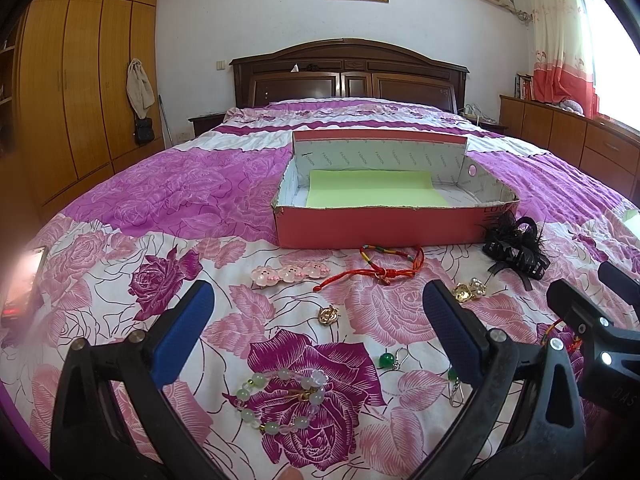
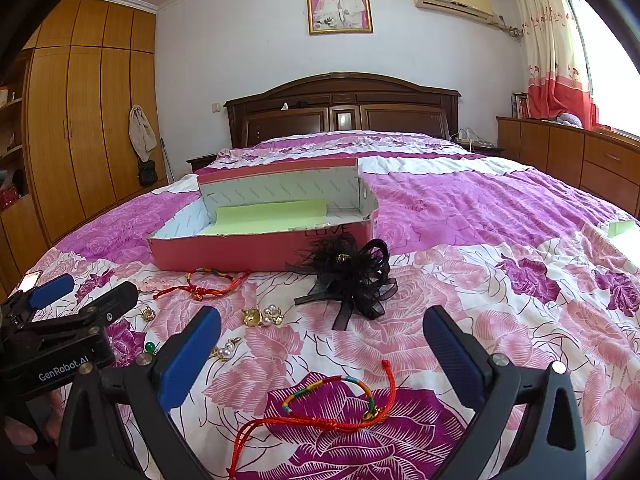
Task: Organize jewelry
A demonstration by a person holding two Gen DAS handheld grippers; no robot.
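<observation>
my left gripper (image 1: 316, 312) jaws apart over bead bracelet (image 1: 282, 400) | my right gripper (image 2: 322, 336) jaws apart, straddling red cord bracelet (image 2: 332, 408) for pickup; pink box (image 1: 376, 228) open ahead to receive pieces

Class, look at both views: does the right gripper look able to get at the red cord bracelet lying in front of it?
Probably yes. The right gripper has its jaws wide open, and the red cord bracelet lies flat on the bedspread between them, with nothing over it.
</observation>
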